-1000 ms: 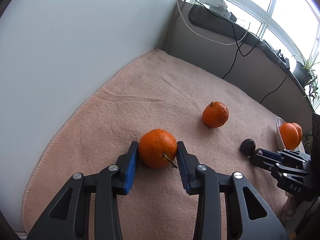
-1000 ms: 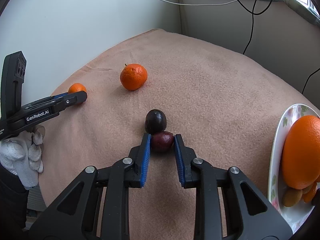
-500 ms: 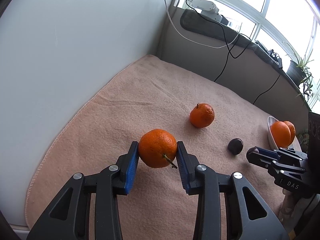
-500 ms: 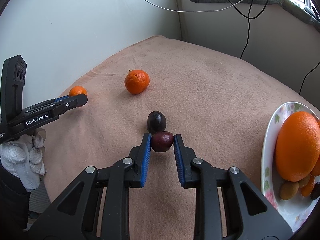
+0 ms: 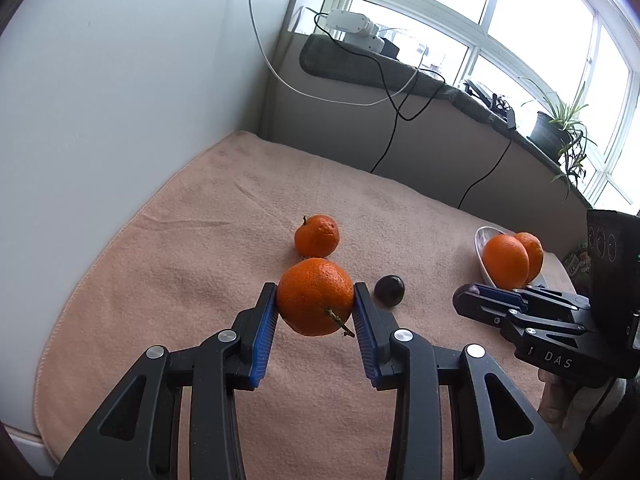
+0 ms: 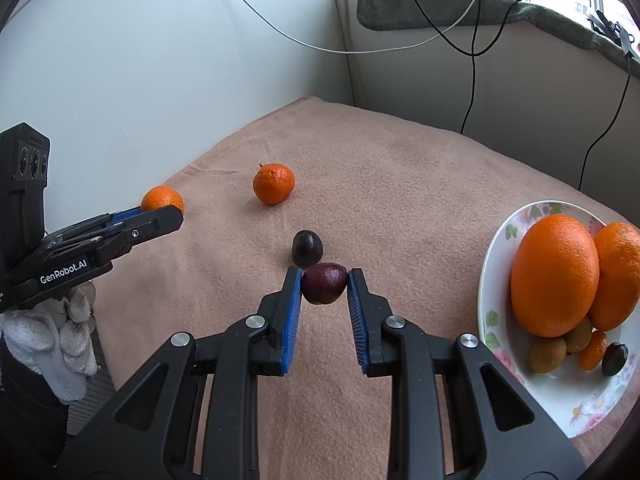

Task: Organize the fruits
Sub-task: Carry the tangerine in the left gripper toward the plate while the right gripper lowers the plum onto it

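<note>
The left hand-held gripper (image 5: 315, 307) squeezes a round mandarin (image 5: 315, 296) with its little stem (image 5: 339, 322) pointing back at the camera, up above the pink towel (image 5: 200, 240). The right hand-held gripper (image 6: 324, 290) squeezes a dark red plum (image 6: 324, 288) just in front of the black plum (image 6: 307, 248). Only the right view shows the small fruits (image 6: 547, 354) inside the flowered plate (image 6: 496, 360).

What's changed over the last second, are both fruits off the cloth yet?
Both are lifted. The left gripper has raised its mandarin off the blanket, and the right gripper has raised its dark red fruit. Both grips were already shut. The second mandarin, black fruit and plate stayed put.
</note>
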`<move>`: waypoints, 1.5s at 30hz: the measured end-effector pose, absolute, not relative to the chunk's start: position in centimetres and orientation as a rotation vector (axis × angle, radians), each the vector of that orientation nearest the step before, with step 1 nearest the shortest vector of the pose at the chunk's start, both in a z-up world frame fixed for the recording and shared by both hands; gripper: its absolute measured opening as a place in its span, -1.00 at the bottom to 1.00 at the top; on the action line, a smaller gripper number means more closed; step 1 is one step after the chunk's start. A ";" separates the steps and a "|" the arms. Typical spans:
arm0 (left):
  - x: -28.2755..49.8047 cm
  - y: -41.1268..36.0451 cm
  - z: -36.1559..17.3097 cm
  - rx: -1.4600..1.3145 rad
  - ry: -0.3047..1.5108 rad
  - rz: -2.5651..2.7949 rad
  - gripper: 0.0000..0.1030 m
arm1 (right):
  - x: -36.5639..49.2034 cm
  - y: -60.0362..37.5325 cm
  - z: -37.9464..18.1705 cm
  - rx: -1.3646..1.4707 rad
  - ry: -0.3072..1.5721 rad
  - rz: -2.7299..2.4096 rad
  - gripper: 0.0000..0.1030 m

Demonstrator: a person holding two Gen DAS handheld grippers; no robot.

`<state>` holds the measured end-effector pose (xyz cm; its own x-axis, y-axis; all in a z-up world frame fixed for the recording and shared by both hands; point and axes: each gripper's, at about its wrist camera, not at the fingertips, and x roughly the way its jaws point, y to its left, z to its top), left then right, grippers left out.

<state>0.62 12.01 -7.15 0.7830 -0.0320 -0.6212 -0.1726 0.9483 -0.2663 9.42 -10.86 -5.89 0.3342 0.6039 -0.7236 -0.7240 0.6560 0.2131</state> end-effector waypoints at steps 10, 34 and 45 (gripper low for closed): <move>0.7 9.1 -6.0 -0.295 0.659 0.001 -0.31 | 9.2 -13.7 -4.7 -0.112 0.842 0.835 -0.53; 2.7 1.4 -5.0 -0.248 0.658 -0.175 -0.31 | 9.4 -22.8 -2.7 -0.036 0.782 0.674 -0.53; 4.1 -2.9 -5.2 -0.223 0.684 -0.280 -0.31 | 10.1 -26.8 -2.8 -0.009 0.783 0.585 -0.53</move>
